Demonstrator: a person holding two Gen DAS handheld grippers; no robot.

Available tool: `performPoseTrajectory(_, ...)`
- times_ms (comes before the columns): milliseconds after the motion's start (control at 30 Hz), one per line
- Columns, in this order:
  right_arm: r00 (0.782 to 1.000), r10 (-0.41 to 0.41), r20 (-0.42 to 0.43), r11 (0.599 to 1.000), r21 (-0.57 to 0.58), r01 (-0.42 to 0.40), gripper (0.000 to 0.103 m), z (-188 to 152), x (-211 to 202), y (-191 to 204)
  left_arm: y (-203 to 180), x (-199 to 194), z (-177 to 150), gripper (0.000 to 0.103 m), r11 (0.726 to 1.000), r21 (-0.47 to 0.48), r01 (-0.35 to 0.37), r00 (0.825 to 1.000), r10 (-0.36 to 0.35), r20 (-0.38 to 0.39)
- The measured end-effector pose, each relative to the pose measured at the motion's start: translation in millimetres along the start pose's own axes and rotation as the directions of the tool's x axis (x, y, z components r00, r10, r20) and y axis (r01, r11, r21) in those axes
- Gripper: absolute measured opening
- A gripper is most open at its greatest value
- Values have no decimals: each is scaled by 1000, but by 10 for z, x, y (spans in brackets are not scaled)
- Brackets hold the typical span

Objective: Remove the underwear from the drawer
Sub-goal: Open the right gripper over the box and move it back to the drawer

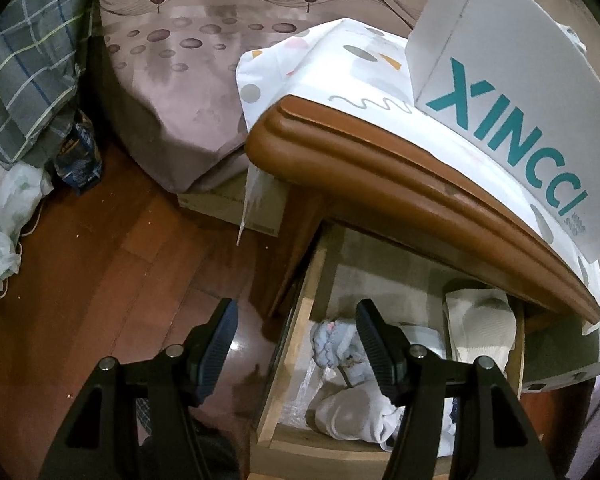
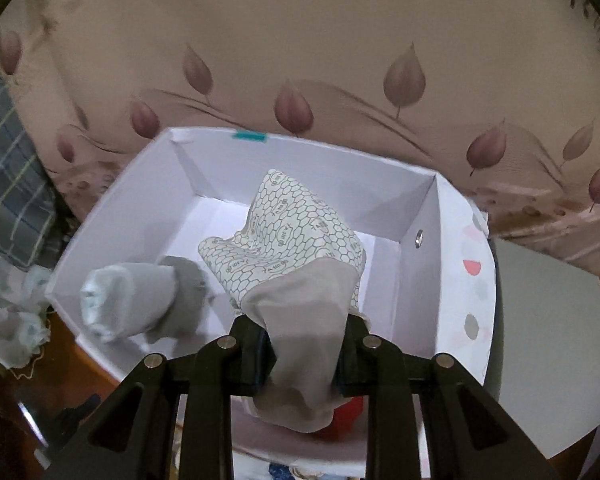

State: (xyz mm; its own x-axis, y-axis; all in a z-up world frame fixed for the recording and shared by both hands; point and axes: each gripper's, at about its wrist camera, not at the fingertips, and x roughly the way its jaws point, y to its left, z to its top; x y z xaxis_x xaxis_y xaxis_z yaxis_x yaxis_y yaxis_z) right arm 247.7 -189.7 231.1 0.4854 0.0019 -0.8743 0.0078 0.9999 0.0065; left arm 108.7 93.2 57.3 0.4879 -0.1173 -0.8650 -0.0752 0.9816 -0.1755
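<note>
In the left wrist view the wooden drawer [image 1: 300, 332] stands pulled out under the nightstand top [image 1: 380, 168]. It holds a light blue piece [image 1: 332, 344], white underwear [image 1: 352, 412] and a white ribbed piece [image 1: 480, 328]. My left gripper [image 1: 296, 344] is open and empty above the drawer's left edge. In the right wrist view my right gripper [image 2: 304, 356] is shut on grey and honeycomb-print underwear [image 2: 296, 264], held over the open white box [image 2: 416, 280]. A rolled grey piece [image 2: 140, 300] lies in the box.
The white box with teal lettering [image 1: 512, 92] sits on a patterned cloth [image 1: 340, 64] on the nightstand. A bed with a leaf-print cover [image 1: 172, 80] stands behind. Plaid fabric [image 1: 24, 72] and bags lie on the wooden floor [image 1: 100, 260] at left.
</note>
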Motion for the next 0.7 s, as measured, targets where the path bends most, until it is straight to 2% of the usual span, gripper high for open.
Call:
performPoseTrajectory(167,999,-6,-46,1000,31,8,28,-40,263,-62,-48,38,-10,63,1000,28,-9,1000,9,-9)
performPoseTrajectory(300,999,-20,-45,999,31,21,32,-24,267,-71,-70,58,-16,63,999,37,-10,1000,10,-16)
performPoseTrajectory(367,999,-26,-40,999,29,27,38,-11,234,-60,-74,71,-15,63,999,37,-6,1000,6,-21)
performPoseTrajectory(433,999,-34,-20,999,22,35,39,-14,146,-55,-89,93,-19,63,999,45,-2,1000,4,-31)
performPoseTrajectory(500,999,-34,4,999,19,34,51,-14,26,-57,-109,125,-36,63,998,58,12,999,-10,-50)
performPoseTrajectory(533,999,-32,17,999,17,31,53,-16,-42,-58,-118,131,-49,63,998,64,17,998,-14,-54)
performPoseTrajectory(700,998,19,58,1000,-20,-18,54,-187,-472,-51,-211,228,-164,63,991,123,49,993,-35,-114)
